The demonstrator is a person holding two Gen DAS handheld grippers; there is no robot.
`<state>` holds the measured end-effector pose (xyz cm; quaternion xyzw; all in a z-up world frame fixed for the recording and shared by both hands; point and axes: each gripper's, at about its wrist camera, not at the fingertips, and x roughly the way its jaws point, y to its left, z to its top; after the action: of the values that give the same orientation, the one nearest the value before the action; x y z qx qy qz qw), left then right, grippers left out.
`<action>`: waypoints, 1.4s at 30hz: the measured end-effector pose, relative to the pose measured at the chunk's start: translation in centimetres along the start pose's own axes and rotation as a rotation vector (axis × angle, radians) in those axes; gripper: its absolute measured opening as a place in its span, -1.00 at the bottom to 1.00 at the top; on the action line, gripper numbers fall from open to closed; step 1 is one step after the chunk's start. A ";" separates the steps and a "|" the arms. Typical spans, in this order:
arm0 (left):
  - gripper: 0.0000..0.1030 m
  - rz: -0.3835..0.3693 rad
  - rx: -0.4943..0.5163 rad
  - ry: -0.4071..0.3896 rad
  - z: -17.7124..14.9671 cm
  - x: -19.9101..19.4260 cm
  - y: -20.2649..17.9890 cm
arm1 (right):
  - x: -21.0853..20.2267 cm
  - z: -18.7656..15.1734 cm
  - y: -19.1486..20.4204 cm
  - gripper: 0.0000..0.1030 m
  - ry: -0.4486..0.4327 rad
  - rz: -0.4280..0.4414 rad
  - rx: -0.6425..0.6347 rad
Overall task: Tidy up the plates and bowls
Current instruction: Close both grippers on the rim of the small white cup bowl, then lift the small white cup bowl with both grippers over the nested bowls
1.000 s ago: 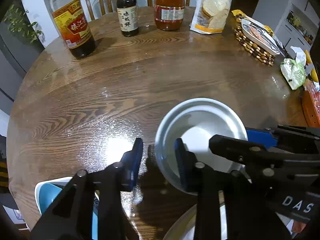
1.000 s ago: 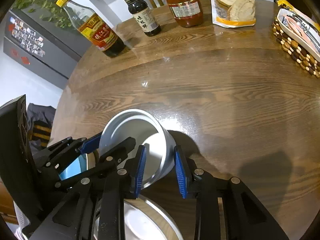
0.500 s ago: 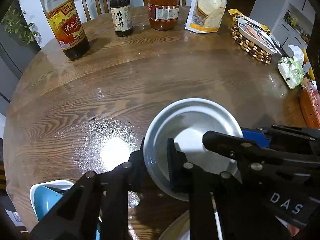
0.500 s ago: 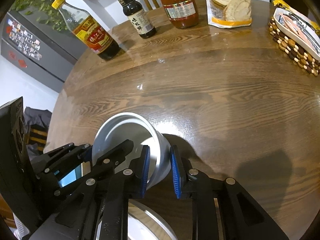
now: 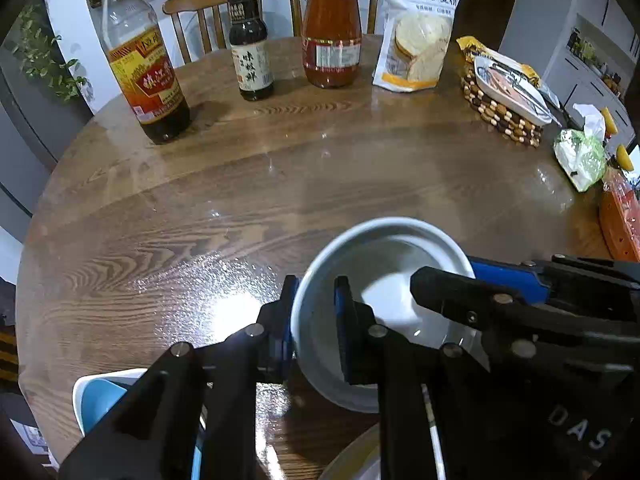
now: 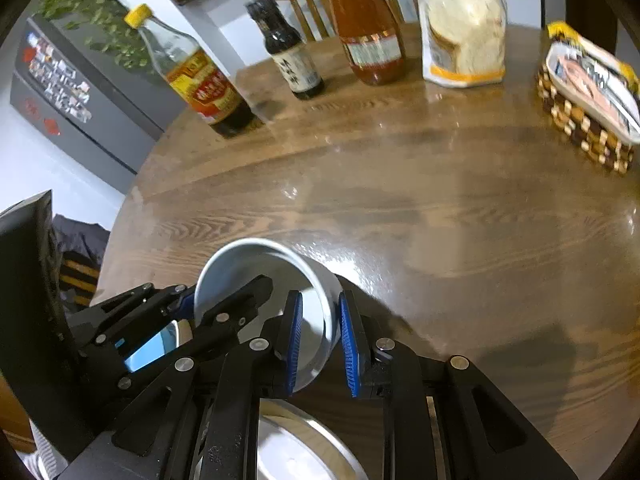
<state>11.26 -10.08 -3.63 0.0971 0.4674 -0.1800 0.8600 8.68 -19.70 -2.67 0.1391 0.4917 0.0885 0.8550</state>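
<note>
**Both grippers clamp one white bowl above the table**

Left wrist view: the left gripper (image 5: pixel 314 320) is clamped on the near-left rim of the white bowl (image 5: pixel 384 276), one blue pad outside the wall and one inside. The bowl sits tilted over the round wooden table (image 5: pixel 280 184), its lower edge hidden behind the black fingers. The right gripper (image 5: pixel 472 280) reaches in from the right; one of its fingers covers part of the bowl's inside, and its frame bears the letters "DAS", cut off at the picture's edge. A blue-and-white dish (image 5: pixel 100 396) at lower left is mostly hidden by the gripper frame, and only a sliver of a plate (image 5: pixel 352 460) shows at the bottom. The vinegar bottle (image 5: pixel 142 60) carries a red-and-yellow label with Chinese characters, the small dark bottle (image 5: pixel 250 48) a white label with vertical Chinese writing, and the flour bag (image 5: pixel 420 28) Chinese print across its top. The red sauce bottle (image 5: pixel 330 28) has a label too small to read.

Right wrist view: the right gripper (image 6: pixel 320 332) pinches the bowl's (image 6: pixel 256 264) right wall between its blue pads. The left gripper (image 6: pixel 188 304) holds the opposite rim, its tips half hidden. The plate (image 6: pixel 304 444) below is largely covered by the fingers. The labels are blurred here.
</note>
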 end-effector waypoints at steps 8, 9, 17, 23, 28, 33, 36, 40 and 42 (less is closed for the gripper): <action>-0.70 0.021 0.003 -0.027 0.2 -0.4 0.0 | -0.1 0.1 0.8 -0.57 -0.021 -0.009 -0.026; -0.70 0.018 0.000 -0.027 0.1 -0.4 0.1 | -0.1 0.1 0.8 -0.57 -0.022 -0.010 -0.028; -0.67 -0.009 -0.028 -0.042 0.2 -0.7 0.7 | -0.3 0.3 0.7 -0.58 -0.043 0.016 -0.021; -0.67 -0.011 -0.023 -0.067 0.1 -1.2 0.6 | -0.4 0.2 0.7 -0.60 -0.060 0.023 -0.015; -0.67 -0.030 -0.025 -0.061 0.2 -0.7 0.8 | 0.3 0.4 0.0 -0.61 -0.047 0.048 0.015; -0.63 -0.019 -0.007 -0.041 0.3 -0.4 0.7 | 1.3 0.7 -0.5 -0.60 0.001 0.044 0.027; -0.61 -0.025 -0.032 -0.005 0.0 0.4 1.4 | 1.9 0.6 -0.4 -0.60 0.030 0.039 0.019; -0.66 -0.102 -0.113 0.060 -0.5 1.7 2.9 | 2.8 0.4 -0.7 -0.60 0.058 0.051 0.037; -0.66 -0.125 -0.136 0.073 -0.4 1.8 3.2 | 3.1 0.4 -0.9 -0.60 0.073 0.051 0.045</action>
<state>13.14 -7.40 -5.35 0.0157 0.5149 -0.1977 0.8340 10.60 -19.71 -5.31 0.1672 0.5208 0.1040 0.8307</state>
